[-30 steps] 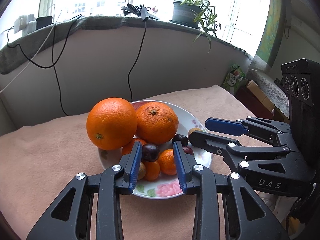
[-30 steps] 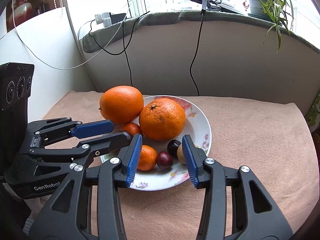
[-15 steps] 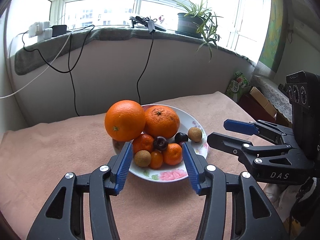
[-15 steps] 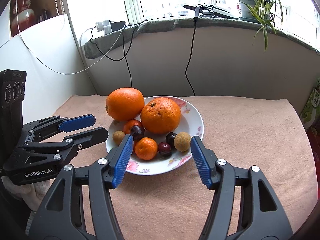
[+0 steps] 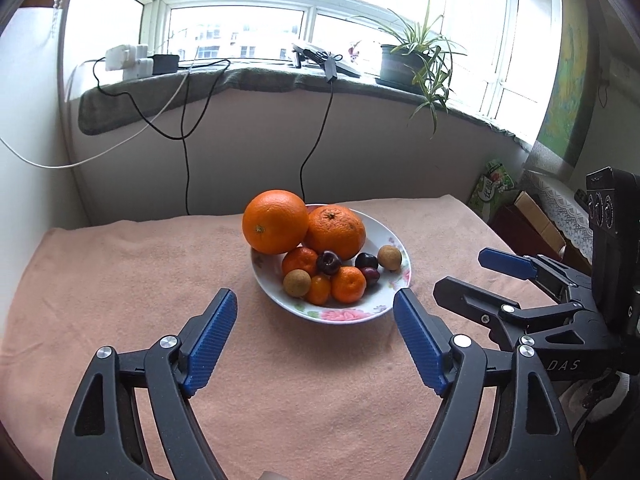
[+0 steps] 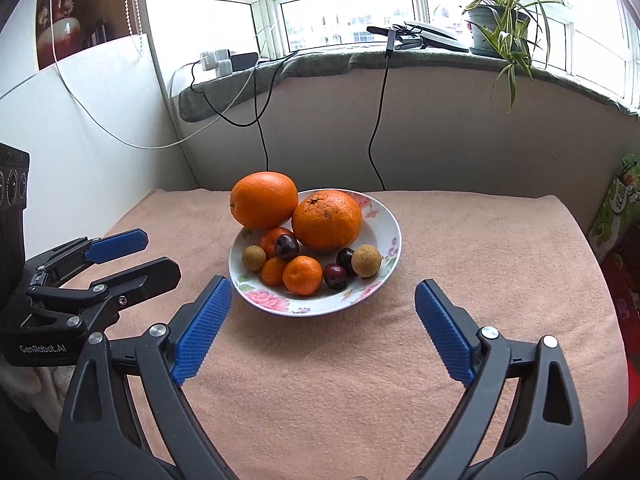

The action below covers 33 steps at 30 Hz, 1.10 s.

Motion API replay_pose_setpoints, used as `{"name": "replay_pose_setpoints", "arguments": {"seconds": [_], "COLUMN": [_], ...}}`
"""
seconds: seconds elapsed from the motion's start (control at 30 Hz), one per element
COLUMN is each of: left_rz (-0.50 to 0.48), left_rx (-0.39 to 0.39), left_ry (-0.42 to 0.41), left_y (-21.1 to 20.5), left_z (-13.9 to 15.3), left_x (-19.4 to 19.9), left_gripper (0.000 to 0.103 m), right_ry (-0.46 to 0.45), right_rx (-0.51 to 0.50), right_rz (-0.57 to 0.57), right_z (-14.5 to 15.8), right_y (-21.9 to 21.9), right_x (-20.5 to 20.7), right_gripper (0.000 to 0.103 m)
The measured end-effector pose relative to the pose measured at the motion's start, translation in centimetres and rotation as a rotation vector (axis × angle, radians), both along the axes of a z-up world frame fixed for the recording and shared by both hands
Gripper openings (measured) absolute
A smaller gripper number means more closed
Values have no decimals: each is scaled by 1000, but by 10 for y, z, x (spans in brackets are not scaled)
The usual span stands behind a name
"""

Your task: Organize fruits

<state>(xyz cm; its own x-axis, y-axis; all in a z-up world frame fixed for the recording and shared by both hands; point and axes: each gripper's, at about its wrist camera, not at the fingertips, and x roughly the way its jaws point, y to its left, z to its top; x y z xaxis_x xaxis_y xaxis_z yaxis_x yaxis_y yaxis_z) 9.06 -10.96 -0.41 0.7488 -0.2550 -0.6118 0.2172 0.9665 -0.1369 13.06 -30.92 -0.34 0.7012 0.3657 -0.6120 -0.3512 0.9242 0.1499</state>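
Hidden parts: the two big oranges cover the far inner wall of the plate (image 5: 396,308), and the heap of small fruit hides much of its floor. The left orange (image 5: 275,221) overhangs the plate's rim, so its contact with the dish cannot be made out. No hand shows in either view; both gripper bodies are cut off by the lower frame edge.

Pose: the left gripper (image 5: 315,300) points down at a slant toward the near rim of the plate, short of it. Its jaws have just been opening and stand wide, with only the cloth (image 5: 120,280) between them. The right gripper (image 6: 323,294) is angled likewise, its jaws also just opened wide and empty, the near rim of the plate lying at the level of their tips.

Fruit: all of it lies on the plate, which sits mid-table on the cloth. The second orange (image 5: 335,232) touches the first; before them lie tangerines (image 5: 348,284), dark cherries (image 5: 329,263) and brown longans (image 5: 297,283).

View differences: the left view shows the right gripper from the side, at the right edge. The right view shows the left gripper at the left edge and a vase picture (image 6: 60,12) on the wall. Both show the potted plant (image 5: 404,66) and cables (image 5: 184,128) on the sill.
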Motion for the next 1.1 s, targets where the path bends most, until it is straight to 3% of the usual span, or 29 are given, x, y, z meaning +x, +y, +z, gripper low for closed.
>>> {"name": "replay_pose_setpoints", "arguments": {"seconds": [1.1], "left_rz": [22], "left_rx": [4], "left_ry": [-22], "left_y": [-5], "left_z": [1], "left_x": [-20], "left_gripper": [81], "right_ry": [33], "right_rx": [19], "right_rz": [-51], "right_z": [-7], "right_y": [-5], "right_x": [-6], "right_gripper": [101]}}
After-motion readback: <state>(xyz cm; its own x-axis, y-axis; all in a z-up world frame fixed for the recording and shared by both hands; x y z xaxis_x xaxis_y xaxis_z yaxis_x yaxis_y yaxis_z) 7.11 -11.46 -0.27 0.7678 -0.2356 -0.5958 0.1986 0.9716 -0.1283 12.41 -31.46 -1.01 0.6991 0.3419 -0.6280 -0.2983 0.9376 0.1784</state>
